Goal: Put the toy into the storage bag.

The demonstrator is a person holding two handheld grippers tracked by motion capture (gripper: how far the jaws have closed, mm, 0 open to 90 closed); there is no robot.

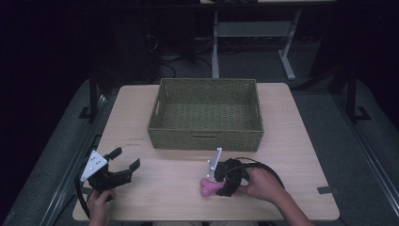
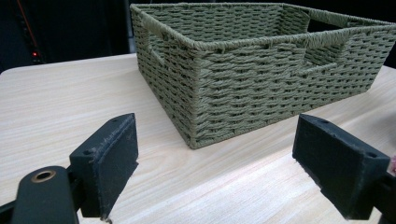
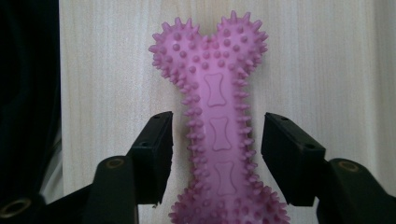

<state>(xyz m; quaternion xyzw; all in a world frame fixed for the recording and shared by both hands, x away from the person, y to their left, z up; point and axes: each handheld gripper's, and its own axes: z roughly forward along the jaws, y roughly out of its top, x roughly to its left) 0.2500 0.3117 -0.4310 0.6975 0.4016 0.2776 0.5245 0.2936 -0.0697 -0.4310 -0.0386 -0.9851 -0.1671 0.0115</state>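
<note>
Nearest the camera in the right gripper view, the right gripper (image 3: pixel 217 154) stands with its two black jaws spread on either side of a pink spiked bone toy (image 3: pixel 214 126) — a gap shows between each pad and the toy's shaft, so nothing is clamped. That toy (image 1: pixel 209 186) lies flat on the light wooden table (image 1: pixel 301 155) near its near edge, right of centre, with the right hand (image 1: pixel 261 184) behind the gripper (image 1: pixel 217 184). At the near left corner, the left gripper (image 1: pixel 126 160) is held above the table by the left hand (image 1: pixel 101 201) — its jaws wide apart and empty. A green woven basket (image 1: pixel 205 140) sits on the far half of the table, well apart from the toy.
</note>
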